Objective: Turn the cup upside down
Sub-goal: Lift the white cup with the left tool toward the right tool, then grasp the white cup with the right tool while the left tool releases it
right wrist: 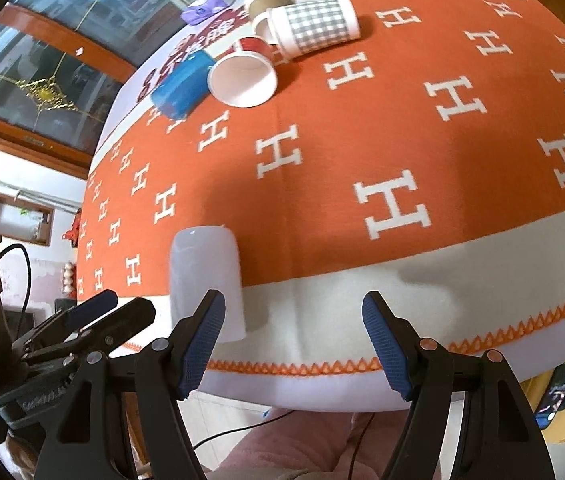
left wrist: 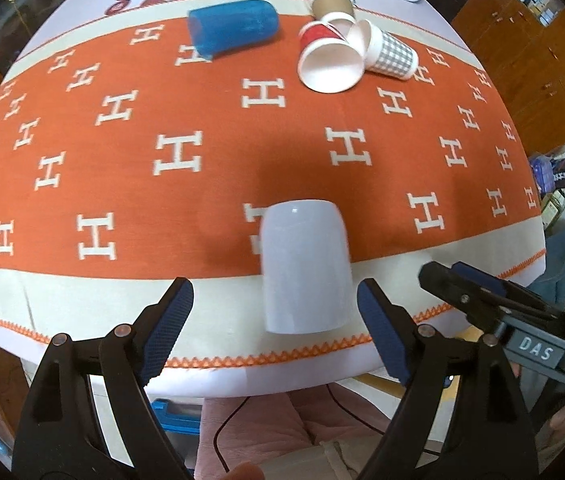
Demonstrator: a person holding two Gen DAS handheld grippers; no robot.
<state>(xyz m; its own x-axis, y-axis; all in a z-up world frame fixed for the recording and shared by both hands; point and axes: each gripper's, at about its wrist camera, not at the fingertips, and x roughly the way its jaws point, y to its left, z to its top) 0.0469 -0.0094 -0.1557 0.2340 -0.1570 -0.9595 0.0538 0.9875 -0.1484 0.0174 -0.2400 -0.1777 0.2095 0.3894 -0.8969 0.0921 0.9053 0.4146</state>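
So, looks like the flip is basically done.

Both my left gripper (left wrist: 275, 332) and right gripper (right wrist: 293, 340) hang spread wide, holding nothing. The white cup (left wrist: 305, 266) stands just ahead, closed end up, mouth down on the orange tablecloth (left wrist: 282, 152) near its edge. Other cups lie tipped at the far side, untouched.
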